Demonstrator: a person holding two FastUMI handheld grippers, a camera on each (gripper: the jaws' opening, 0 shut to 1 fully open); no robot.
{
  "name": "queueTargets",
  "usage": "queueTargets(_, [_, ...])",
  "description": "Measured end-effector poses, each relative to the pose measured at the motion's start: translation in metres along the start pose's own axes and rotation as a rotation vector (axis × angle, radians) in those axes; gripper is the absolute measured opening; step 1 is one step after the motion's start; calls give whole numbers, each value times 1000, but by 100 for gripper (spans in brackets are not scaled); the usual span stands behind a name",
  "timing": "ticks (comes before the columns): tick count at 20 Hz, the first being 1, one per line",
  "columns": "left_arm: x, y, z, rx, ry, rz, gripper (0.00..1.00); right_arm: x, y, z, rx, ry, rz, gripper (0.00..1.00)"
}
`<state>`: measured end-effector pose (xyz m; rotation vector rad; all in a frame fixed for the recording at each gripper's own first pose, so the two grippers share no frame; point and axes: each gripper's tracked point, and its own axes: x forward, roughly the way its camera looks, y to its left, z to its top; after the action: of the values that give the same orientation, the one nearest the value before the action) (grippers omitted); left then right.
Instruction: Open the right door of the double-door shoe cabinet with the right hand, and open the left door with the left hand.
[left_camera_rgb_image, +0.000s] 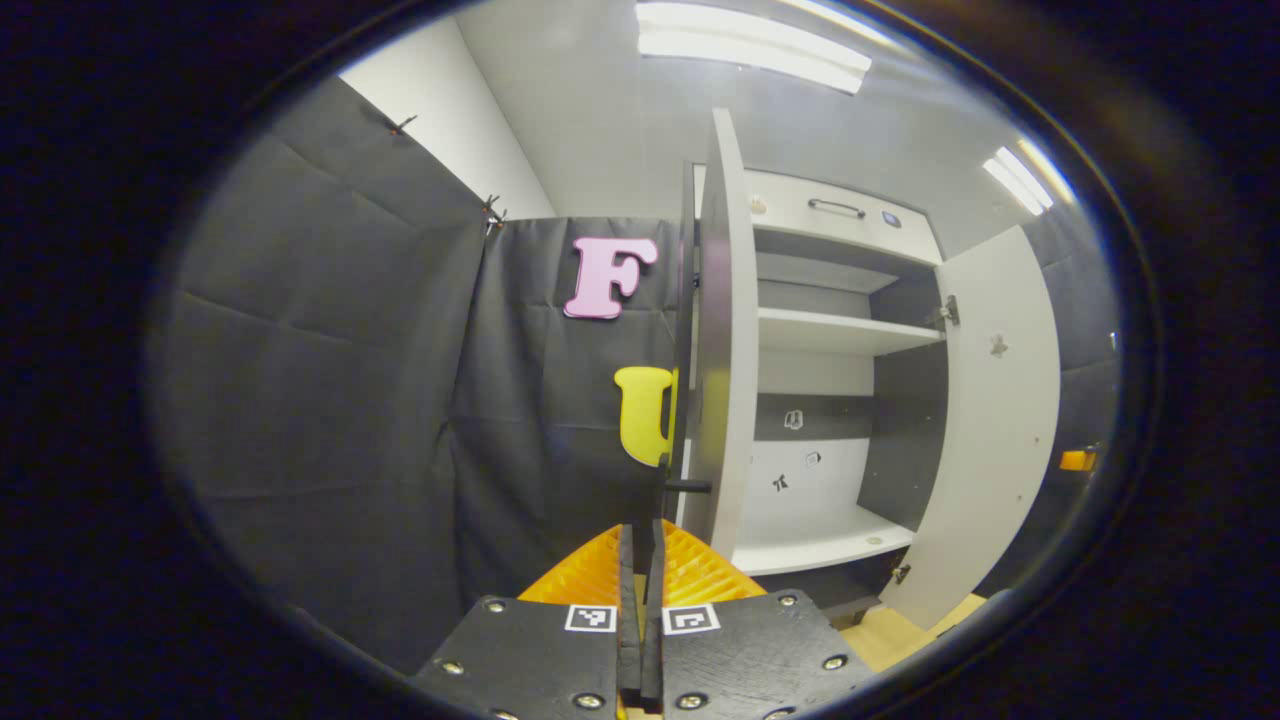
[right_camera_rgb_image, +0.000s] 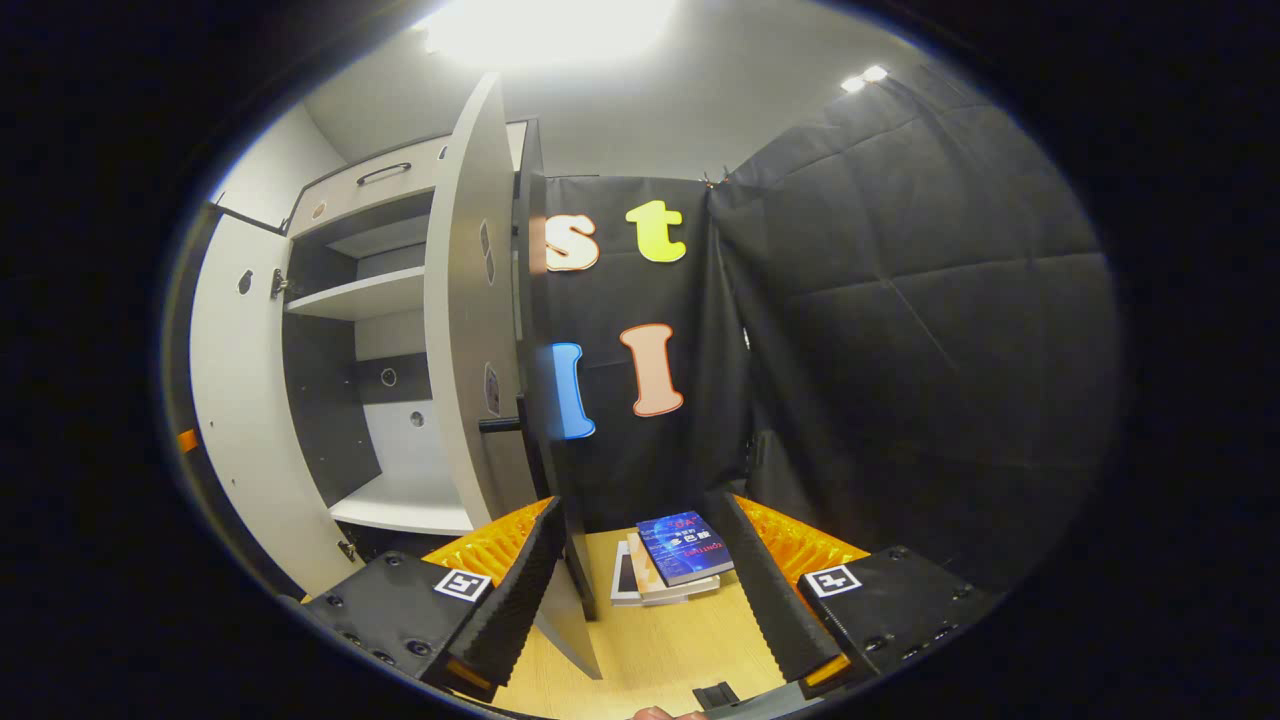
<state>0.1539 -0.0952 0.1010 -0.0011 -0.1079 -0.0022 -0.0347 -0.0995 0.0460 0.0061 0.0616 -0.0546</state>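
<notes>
Doors (left_camera_rgb_image: 722, 330) upright, swung outward.

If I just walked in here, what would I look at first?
Probably the tall shoe cabinet with both doors swung wide open, so you see its bare white shelves. In the left gripper view the left door stands edge-on just ahead of the left gripper, whose jaws are shut. In the right gripper view, a small stack of books lies on the wooden floor between the right gripper's open jaws, beside the right door.
</notes>
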Motion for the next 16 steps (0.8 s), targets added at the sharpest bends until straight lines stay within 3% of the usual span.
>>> queueTargets(4, [-22,-17,6,57,-6,68,1,-8,23,8,-22,-10,126,98])
queueTargets(7, [-32,-49,-1,15,-17,87,1,-9,45,8,11,0,235,98])
queueTargets(8, [-35,-62,-6,-4,-20,79,14,-8,51,6,8,7,264,98])
queueTargets(11, [-44,-81,-22,5,3,112,95,-14,66,-5,-5,22,341,98])
queueTargets(16, [-68,-113,-33,-22,18,119,95,-32,83,-49,36,134,448,98])
